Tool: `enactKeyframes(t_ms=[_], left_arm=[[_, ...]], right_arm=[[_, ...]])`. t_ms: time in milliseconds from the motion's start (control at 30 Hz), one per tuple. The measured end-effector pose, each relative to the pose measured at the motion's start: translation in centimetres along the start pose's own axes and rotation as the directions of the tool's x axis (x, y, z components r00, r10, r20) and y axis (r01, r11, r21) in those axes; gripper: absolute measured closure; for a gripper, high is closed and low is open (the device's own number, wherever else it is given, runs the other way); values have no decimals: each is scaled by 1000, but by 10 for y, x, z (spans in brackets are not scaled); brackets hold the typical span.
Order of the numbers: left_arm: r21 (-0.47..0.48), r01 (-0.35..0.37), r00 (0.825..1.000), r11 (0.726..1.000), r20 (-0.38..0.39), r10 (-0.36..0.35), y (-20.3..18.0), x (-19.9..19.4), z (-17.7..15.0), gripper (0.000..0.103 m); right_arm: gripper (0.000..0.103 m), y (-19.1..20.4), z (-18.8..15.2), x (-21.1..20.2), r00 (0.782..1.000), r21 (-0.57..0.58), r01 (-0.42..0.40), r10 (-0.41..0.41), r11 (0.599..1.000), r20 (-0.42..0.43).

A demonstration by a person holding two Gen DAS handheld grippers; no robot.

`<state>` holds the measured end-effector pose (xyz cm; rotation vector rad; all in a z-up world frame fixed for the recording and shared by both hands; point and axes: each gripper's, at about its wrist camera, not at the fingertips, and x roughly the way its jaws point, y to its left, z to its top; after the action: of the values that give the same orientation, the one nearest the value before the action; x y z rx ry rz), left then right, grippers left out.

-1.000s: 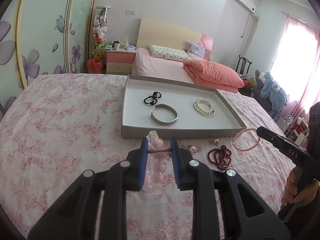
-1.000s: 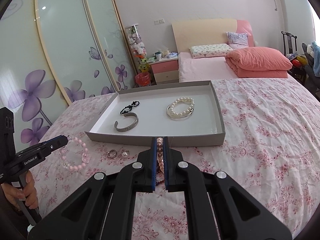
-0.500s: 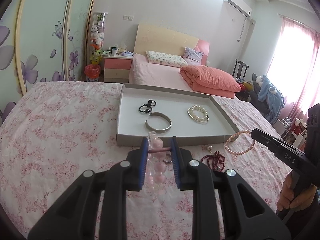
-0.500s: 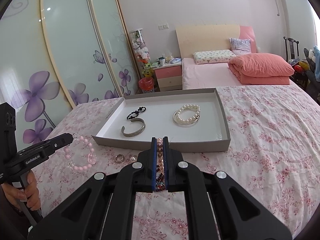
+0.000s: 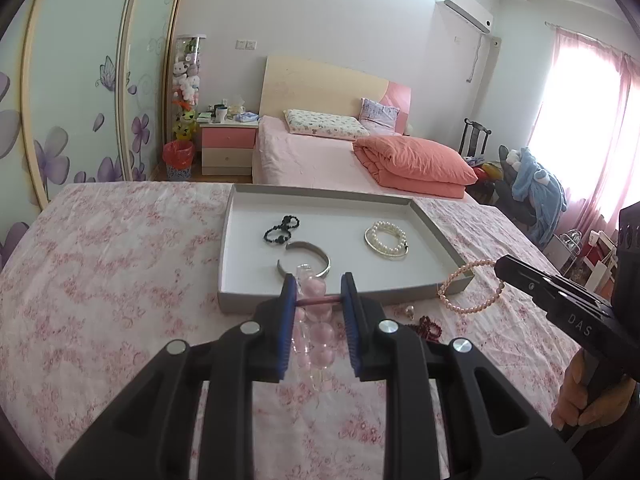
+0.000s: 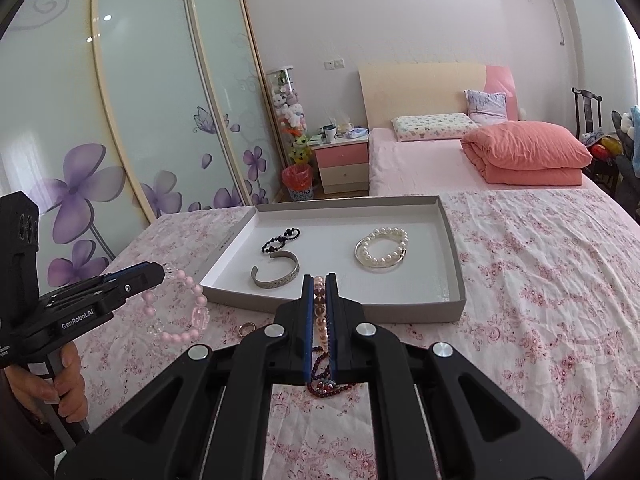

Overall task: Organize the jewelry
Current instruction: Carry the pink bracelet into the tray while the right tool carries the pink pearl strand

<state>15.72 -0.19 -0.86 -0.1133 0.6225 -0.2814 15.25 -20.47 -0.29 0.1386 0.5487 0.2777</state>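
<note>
Both claws raised since earlier. Left claw (image 5: 319, 294): clamped on pink bead bracelet (image 5: 316, 328). Right claw (image 6: 319, 300): clamped on pearl strand (image 6: 319, 312). Both held before tray (image 6: 450, 248) on floral surface (image 6: 540, 280); bedroom.

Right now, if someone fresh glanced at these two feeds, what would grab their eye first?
Both grippers carry bracelets in the air just short of the tray: the left gripper holds a chunky pink bead bracelet, the right gripper a thin strand of pinkish pearls. Inside the tray lie a black bead bracelet, a silver cuff and a white pearl bracelet.
</note>
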Motion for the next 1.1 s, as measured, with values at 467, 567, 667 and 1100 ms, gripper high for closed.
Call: enactKeyframes(t_ms=[467,567,667,1100], left_arm=[[40,-25,999,999,38,23,-10,33,48,80],[36,-28,999,999,38,27,-9,45,57,80],[29,-27,999,999,32,26,-6,58,64,80],[-4,-45,999,999,-21,45,5,117,81,80]], right_arm=[[96,-8,49,14,991,-31,58,-54,998,122],[96,-11,55,27,991,-27,63,-59,998,123],[96,-16,58,41,992,-18,63,-61,998,108],[96,-40,53,106,997,21,80,-79,997,-18]])
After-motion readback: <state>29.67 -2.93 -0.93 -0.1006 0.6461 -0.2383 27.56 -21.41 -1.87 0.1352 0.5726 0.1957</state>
